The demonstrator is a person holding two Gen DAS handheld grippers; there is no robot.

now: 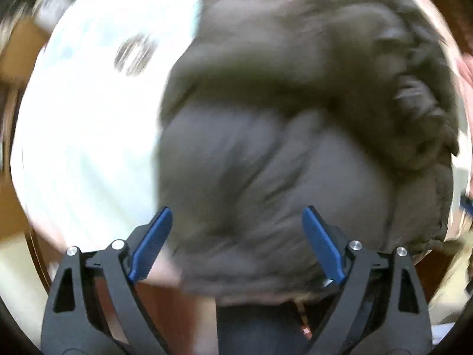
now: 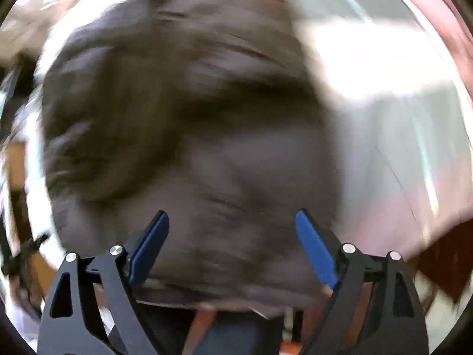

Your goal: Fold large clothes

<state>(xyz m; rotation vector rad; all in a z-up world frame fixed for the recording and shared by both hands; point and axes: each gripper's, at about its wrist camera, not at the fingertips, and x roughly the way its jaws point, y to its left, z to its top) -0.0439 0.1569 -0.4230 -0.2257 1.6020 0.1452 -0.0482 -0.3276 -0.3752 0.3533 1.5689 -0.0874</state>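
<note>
A large dark grey padded garment [image 1: 280, 124] lies bunched on a white table [image 1: 88, 118], with a fur-like trim along its right side. My left gripper [image 1: 236, 216] hangs over the garment's near part, its blue pads wide apart and nothing gripped. In the right wrist view the same garment [image 2: 177, 118] fills the middle, blurred by motion. My right gripper [image 2: 232, 219] stands open above it, its blue fingertips [image 2: 313, 242] clear of the cloth.
The white table top [image 2: 384, 88] extends beside the garment on the right in the right wrist view. Brown floor or furniture [image 1: 17, 44] shows past the table's edge. A person's dark trousers [image 1: 260, 331] appear at the bottom between the fingers.
</note>
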